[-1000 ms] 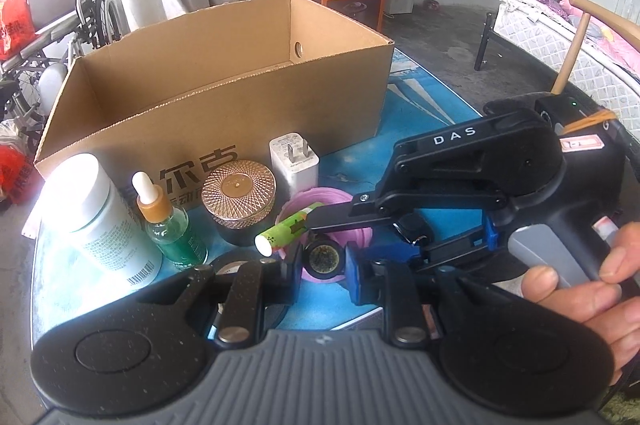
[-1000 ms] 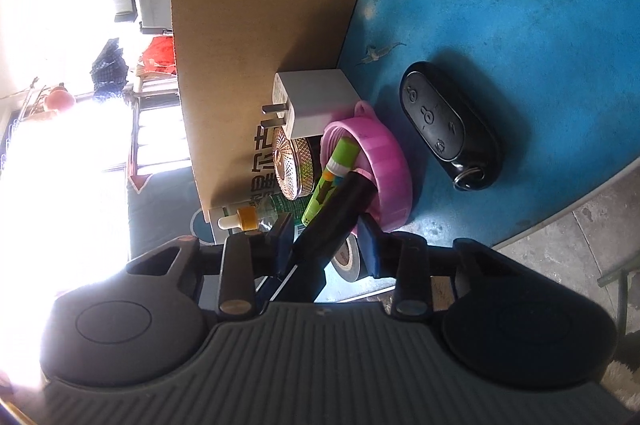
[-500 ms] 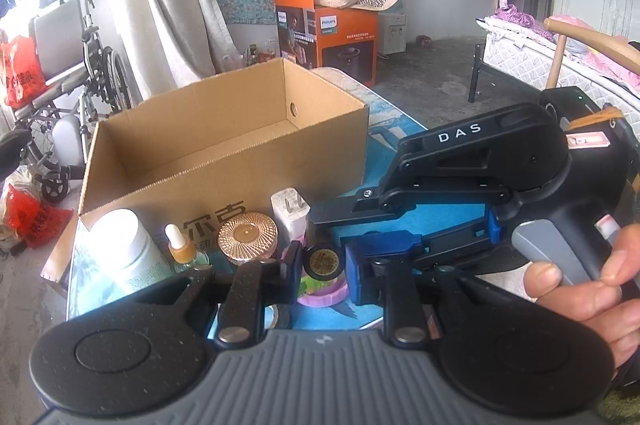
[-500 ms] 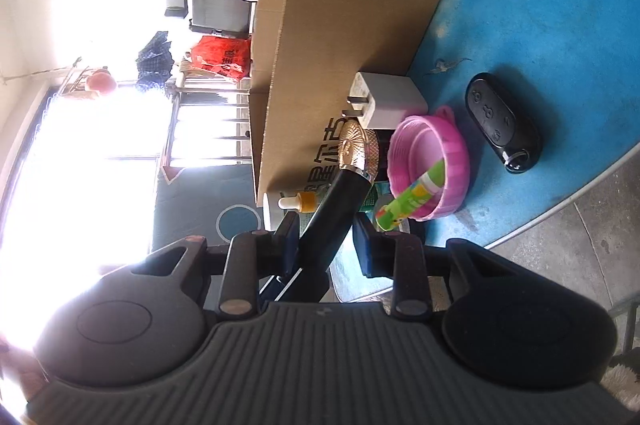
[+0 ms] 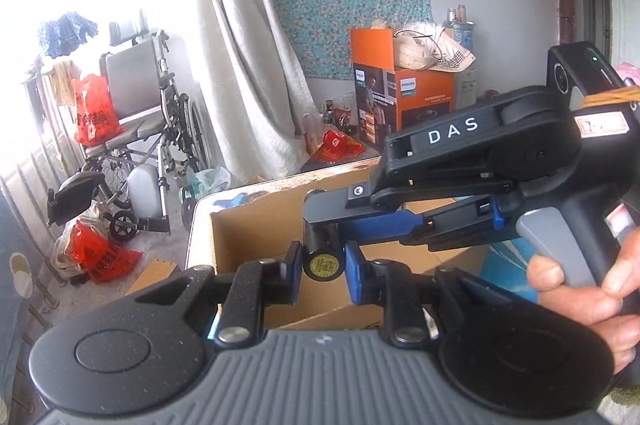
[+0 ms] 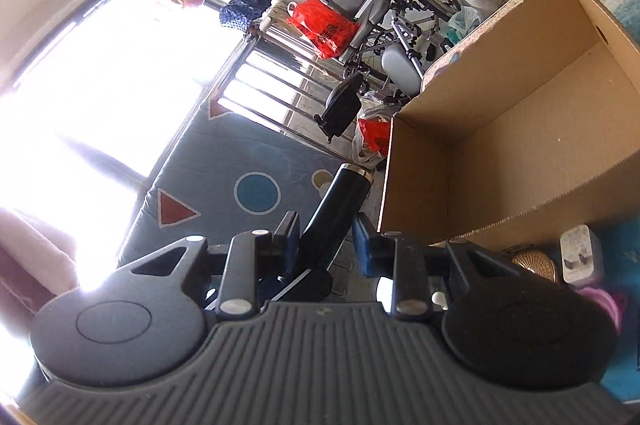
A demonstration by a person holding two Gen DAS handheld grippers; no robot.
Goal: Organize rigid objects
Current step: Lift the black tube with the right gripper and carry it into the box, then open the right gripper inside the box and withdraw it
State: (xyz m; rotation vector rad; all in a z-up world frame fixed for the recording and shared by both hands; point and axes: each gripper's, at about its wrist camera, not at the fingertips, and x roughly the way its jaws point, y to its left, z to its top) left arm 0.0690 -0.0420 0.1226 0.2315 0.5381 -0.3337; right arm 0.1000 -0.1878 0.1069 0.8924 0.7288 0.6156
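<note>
Black cylinder, yellow label on its end: a slim rigid tube, carried in the air over the open cardboard box, both tools on it.
Left gripper: blue pads clamped together on the labelled end.
Right gripper: reaches in crosswise, jaws drawn in around the tube's body; pad contact cannot be confirmed.
Box: empty inside as far as visible, evidently the collecting place.
Not yet packed, beside the box: gold-lidded jar, white plug adapter, pink bowl.

bright window, pale curtain, wheelchair, floral wall cloth
</note>
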